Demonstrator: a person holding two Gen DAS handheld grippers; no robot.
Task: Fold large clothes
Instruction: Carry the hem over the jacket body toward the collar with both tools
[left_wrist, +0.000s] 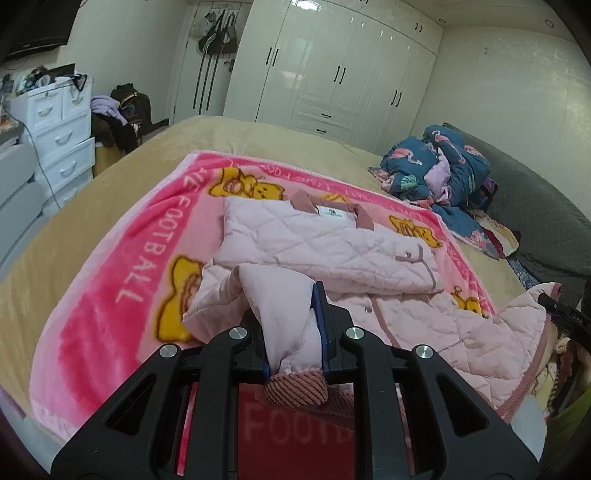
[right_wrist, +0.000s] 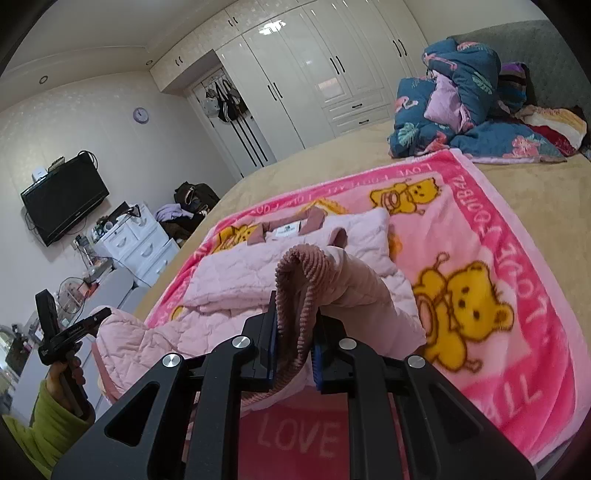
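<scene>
Pink quilted jacket (left_wrist: 325, 240) spread on a pink bear blanket (left_wrist: 110, 295) on the bed (left_wrist: 74, 229), beyond both jaws. Left gripper (left_wrist: 295, 332) pinching a sleeve; right gripper (right_wrist: 295, 332) clamped on a ribbed cuff (right_wrist: 295, 295).

The left gripper (left_wrist: 295, 325) pinched a pink coat (left_wrist: 325, 240) by its sleeve end. The coat lay on a pink bear blanket (left_wrist: 110, 288) on the bed (left_wrist: 258, 136).

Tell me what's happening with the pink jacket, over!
Both jaws shut on pink jacket sleeve cuffs: left gripper, right gripper. Jacket half folded on pink blanket. Nothing in the way.
</scene>
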